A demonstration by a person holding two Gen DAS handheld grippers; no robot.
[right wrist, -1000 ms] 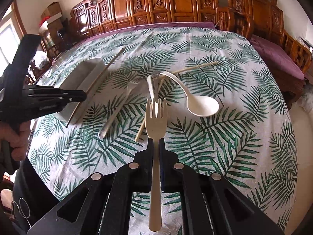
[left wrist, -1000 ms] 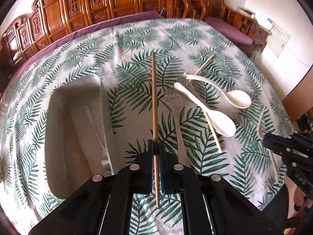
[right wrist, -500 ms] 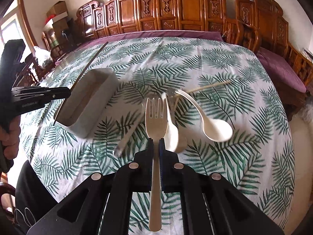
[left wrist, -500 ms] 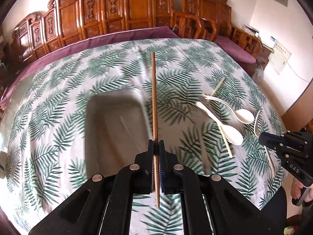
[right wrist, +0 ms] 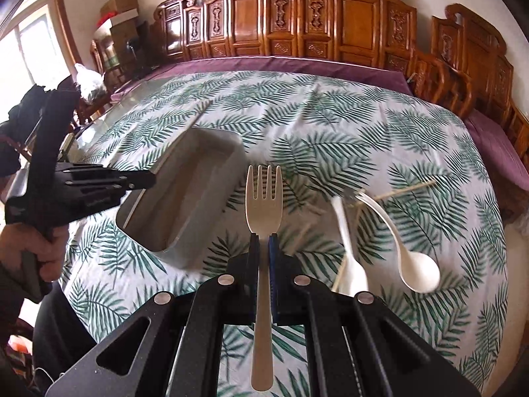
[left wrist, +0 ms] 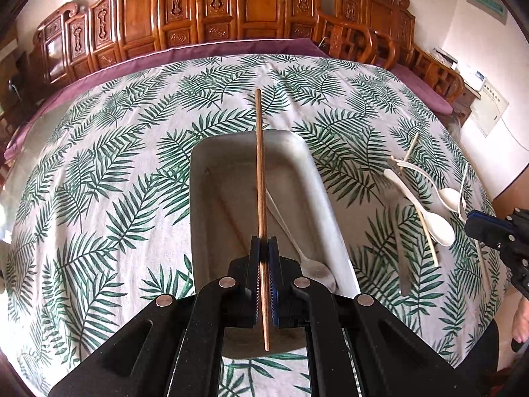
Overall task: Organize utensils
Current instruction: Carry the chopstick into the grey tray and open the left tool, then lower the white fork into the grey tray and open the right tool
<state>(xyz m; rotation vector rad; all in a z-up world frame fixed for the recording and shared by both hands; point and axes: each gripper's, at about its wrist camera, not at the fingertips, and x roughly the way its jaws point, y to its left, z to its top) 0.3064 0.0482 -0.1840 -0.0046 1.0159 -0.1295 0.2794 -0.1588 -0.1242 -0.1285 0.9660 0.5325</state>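
My left gripper (left wrist: 264, 243) is shut on a brown chopstick (left wrist: 260, 172), which points away over the grey tray (left wrist: 317, 178). A metal spoon (left wrist: 297, 248) lies inside that tray. My right gripper (right wrist: 263, 240) is shut on a beige fork (right wrist: 263, 198), tines pointing away, to the right of the grey tray (right wrist: 211, 145). White spoons (right wrist: 416, 273) and a pale chopstick (right wrist: 410, 189) lie on the leaf-print tablecloth to the right. The left gripper (right wrist: 142, 178) shows at the left of the right wrist view, beside the tray's near end.
Several utensils, white spoons (left wrist: 433, 228) and a pale chopstick (left wrist: 426, 231), lie right of the tray in the left wrist view, near the right gripper's tip (left wrist: 476, 218). Carved wooden chairs (left wrist: 211, 3) ring the table's far side. A hand (right wrist: 36, 248) holds the left gripper's handle.
Both grippers have moved left across the table. The tray now lies straight under the held chopstick, and the fork has come from above the loose utensils to beside the tray.
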